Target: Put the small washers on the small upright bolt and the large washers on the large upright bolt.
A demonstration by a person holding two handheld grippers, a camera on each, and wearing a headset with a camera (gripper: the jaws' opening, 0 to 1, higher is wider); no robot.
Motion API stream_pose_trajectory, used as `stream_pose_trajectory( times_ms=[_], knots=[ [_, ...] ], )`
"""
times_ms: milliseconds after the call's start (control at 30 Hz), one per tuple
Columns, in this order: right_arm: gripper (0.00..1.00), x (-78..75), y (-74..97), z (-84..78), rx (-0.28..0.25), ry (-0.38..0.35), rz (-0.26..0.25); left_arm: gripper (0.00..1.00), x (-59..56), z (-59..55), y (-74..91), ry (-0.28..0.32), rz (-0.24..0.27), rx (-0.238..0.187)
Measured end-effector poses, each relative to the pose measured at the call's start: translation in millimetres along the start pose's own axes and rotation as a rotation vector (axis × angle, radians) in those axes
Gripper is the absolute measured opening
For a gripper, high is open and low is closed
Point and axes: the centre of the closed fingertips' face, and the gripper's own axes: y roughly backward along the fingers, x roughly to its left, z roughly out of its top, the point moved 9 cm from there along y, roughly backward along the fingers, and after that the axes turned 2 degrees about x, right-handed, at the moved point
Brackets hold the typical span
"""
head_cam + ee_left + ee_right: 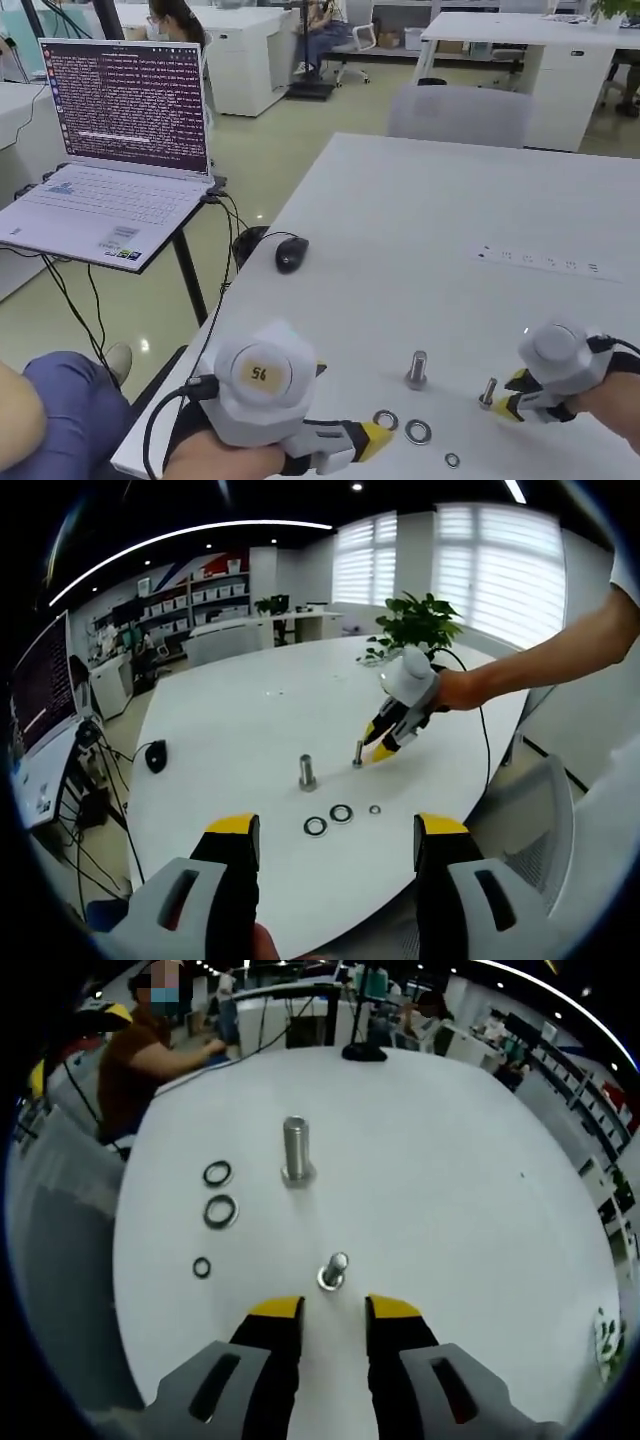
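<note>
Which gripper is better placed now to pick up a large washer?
Left. The left gripper, jaws wide open, faces the large washers with its tip beside one; the right gripper sits farther off at the small bolt.

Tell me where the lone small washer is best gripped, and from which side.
Probably across its outer rim, from straight above. The small washer lies flat on the table, thin, and clear of the nearest large washer, so only its opposite edges offer purchase.
</note>
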Motion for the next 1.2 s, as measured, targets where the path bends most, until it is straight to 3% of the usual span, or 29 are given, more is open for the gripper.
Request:
stream_pose_trajectory(
  times_ms=[267, 567, 833, 967, 1200],
  knots=[
    [0.26, 18.4, 8.4, -29.3, 0.007, -0.068, -0.009, 0.62, -0.3, 0.7, 1.7, 0.0, 0.0, -0.01],
    [0.25, 47.6, 5.6, -40.0, -0.001, -0.079, 0.005, 0.62, -2.8, -3.1, 2.6, 0.003, -0.007, -0.004],
    [0.25, 70.4, -7.7, -27.2, -0.034, -0.058, 0.052, 0.62, 0.1, -2.7, 3.5, 0.003, 0.0, 0.003],
    [0.24, 72.7, -15.0, -16.0, -0.053, -0.05, 0.072, 0.62, -0.1, -2.6, 4.0, 0.006, 0.003, 0.002],
    [0.24, 81.7, -22.6, 1.7, -0.051, 0.032, 0.13, 0.62, 0.0, -5.9, 6.2, 0.017, 0.012, 0.006]
  ],
)
